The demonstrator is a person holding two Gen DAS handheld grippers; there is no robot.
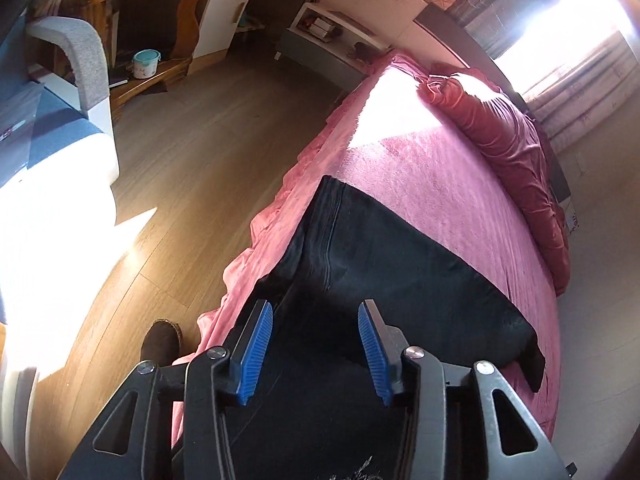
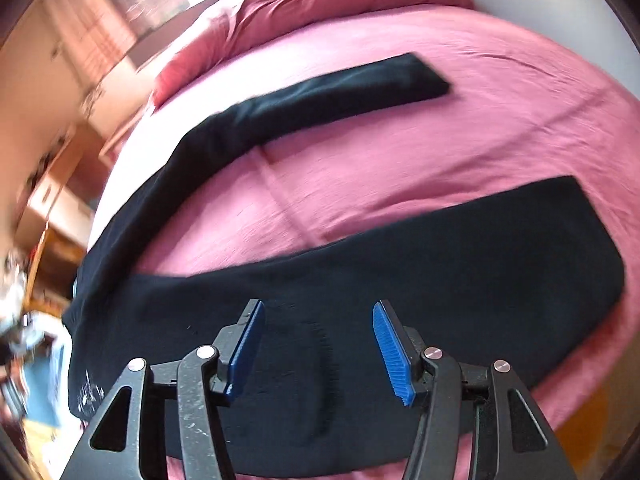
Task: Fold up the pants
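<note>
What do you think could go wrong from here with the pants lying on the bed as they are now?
1. The pants lie with both legs splayed apart, so a fold now may come out crooked.
2. Their waist end reaches the edge of the bed and might slide off.
3. Both grippers, left and right, are open and hold nothing.

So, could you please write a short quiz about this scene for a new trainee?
1. True or false: the left gripper is shut on the black pants.
2. How do the two legs of the pants lie on the pink bedsheet?
A. stacked on each other
B. spread apart
C. rolled into a ball
3. Fill in: the pads of the right gripper are coloured ____.

Key
1. False: its jaws stand open, nothing between the pads.
2. B: bare sheet shows between them.
3. Blue.
</note>
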